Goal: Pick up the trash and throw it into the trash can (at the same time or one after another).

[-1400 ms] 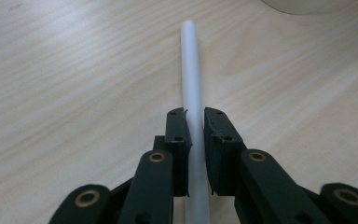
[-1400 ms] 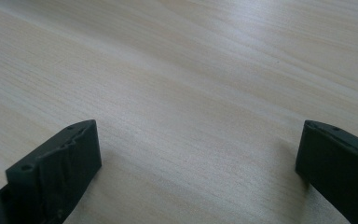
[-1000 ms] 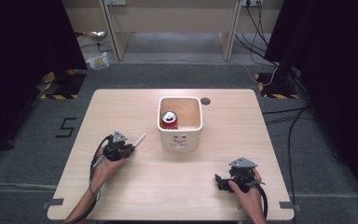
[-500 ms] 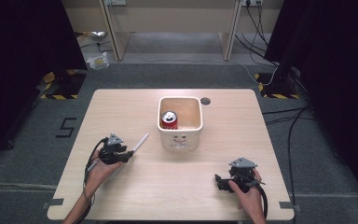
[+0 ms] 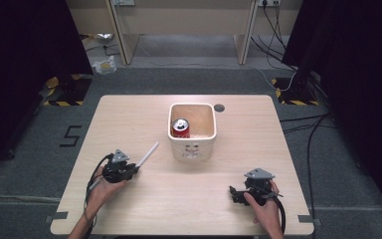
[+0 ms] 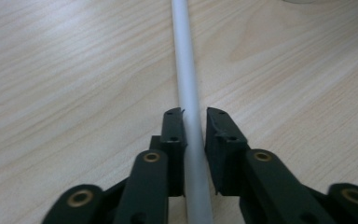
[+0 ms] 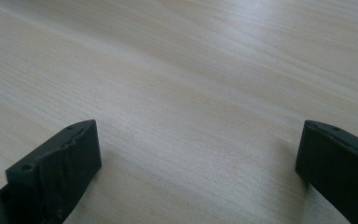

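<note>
A thin white rod [image 5: 147, 155] lies slanted on the wooden table [image 5: 129, 114], pointing toward a white square bin [image 5: 193, 149]. My left gripper [image 5: 133, 170] is at the rod's near end. In the left gripper view the rod [image 6: 186, 70] runs between the two black jaws of this gripper [image 6: 195, 114], which have just been closing and now pinch it. My right gripper [image 5: 235, 194] rests near the front right of the table. Its jaws stand wide apart over bare wood, open [image 7: 198, 149]. A red can [image 5: 180, 128] stands upright inside the bin.
A round cable hole [image 5: 219, 107] sits in the table just behind the bin's right corner. The bin stands at the table's middle, between the two hands and farther back. Cables trail from both grippers toward the front edge.
My left hand has drawn back toward the near-left along the rod, while the rod's far tip stays about where it was. The right hand has kept still.
</note>
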### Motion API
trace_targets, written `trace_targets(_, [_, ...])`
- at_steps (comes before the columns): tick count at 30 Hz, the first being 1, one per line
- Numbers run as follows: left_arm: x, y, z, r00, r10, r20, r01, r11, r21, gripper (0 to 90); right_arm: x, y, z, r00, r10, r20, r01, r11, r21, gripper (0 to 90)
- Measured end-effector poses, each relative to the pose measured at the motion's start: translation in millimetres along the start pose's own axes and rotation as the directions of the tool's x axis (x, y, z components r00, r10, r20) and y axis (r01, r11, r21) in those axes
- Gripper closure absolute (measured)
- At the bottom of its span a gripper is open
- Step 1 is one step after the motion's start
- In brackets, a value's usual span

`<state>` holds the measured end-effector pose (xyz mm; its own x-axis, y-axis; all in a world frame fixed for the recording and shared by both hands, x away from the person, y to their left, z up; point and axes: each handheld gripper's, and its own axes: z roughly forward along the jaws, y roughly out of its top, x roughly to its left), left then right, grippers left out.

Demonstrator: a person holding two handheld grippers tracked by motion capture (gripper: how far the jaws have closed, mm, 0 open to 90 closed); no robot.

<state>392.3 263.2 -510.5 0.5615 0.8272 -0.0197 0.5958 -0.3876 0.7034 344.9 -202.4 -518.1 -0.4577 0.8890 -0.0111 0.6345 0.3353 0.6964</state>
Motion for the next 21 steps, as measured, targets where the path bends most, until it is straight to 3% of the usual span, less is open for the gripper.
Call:
trace_targets(5, [2.5, 1.9, 0.2, 1.0, -0.005, -0.002, 0.005, 0.9999, -0.015, 80.1, 0.1, 0.0, -0.1, 1.0, 0.001, 0.0, -0.001, 1.0, 0.001, 0.2])
trace_targets(11, [10.1, 12.4, -14.8, 0.9997, -0.025, -0.002, 0.025, 0.9972, -0.071, 80.1, 0.0, 0.0, 0.0, 1.0, 0.001, 0.0, -0.001, 1.0, 0.001, 0.2])
trace_targets(15, [15.6, 28.8, -32.9, 0.9995, -0.027, 0.018, 0.029, 0.9924, -0.12, 80.1, 0.0, 0.0, 0.0, 1.0, 0.0, 0.0, 0.0, 1.0, 0.0, 0.2])
trace_targets(21, [18.6, 50.1, -50.3, 0.9998, -0.011, 0.016, 0.014, 0.9863, -0.164, 80.1, 0.0, 0.0, 0.0, 1.0, 0.0, 0.0, 0.0, 1.0, 0.0, 0.2])
